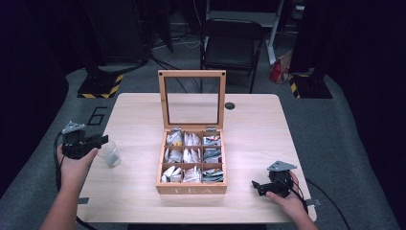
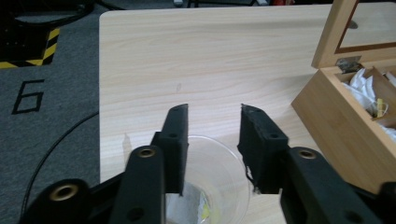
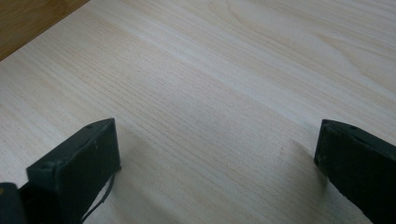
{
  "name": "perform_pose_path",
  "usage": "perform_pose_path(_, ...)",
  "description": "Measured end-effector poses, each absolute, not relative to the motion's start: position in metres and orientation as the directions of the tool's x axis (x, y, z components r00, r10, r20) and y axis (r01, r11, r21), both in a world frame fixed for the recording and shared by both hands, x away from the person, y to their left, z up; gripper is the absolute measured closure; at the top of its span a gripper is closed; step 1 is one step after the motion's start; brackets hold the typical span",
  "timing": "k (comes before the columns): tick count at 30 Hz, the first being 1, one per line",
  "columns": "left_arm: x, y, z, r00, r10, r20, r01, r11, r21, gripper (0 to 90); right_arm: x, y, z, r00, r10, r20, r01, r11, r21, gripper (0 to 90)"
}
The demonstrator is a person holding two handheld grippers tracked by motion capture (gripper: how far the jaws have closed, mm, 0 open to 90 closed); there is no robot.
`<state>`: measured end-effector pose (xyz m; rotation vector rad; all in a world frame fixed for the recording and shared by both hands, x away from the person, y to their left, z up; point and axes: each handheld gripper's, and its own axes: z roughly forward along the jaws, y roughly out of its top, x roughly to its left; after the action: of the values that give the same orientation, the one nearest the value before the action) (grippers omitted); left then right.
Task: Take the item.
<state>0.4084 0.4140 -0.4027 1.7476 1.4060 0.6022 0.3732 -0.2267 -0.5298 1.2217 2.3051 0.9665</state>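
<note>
Left gripper view: cup beneath parted left tongs.

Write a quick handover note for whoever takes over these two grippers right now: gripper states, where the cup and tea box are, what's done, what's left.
Left gripper: jaws open above the clear cup, nothing held.
Right gripper: jaws wide open, empty, low over bare table right of the tea box.
Tea box: mid-table, lid upright, compartments full of sachets.
Cup: left of the box; something pale with a bit of yellow lies inside, likely a tea bag.
Done: apparently a bag dropped into the cup.
Left: probably closing the lid.
</note>
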Motion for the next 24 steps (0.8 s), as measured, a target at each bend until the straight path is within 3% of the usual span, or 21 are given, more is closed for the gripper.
perform_pose_path(11,0.408,0.405,-0.391,0.299,0.949,-0.102,0.558,-0.087,0.825,49.0,0.373,-0.227,-0.53,-0.563,0.827,0.003,0.582,0.394,0.711,0.0)
perform_pose_path(24,0.404,0.385,-0.379,0.34,0.936,-0.088,0.538,-0.117,0.835,46.3,0.373,-0.227,-0.53,-0.563,0.827,0.004,0.582,0.393,0.712,0.0)
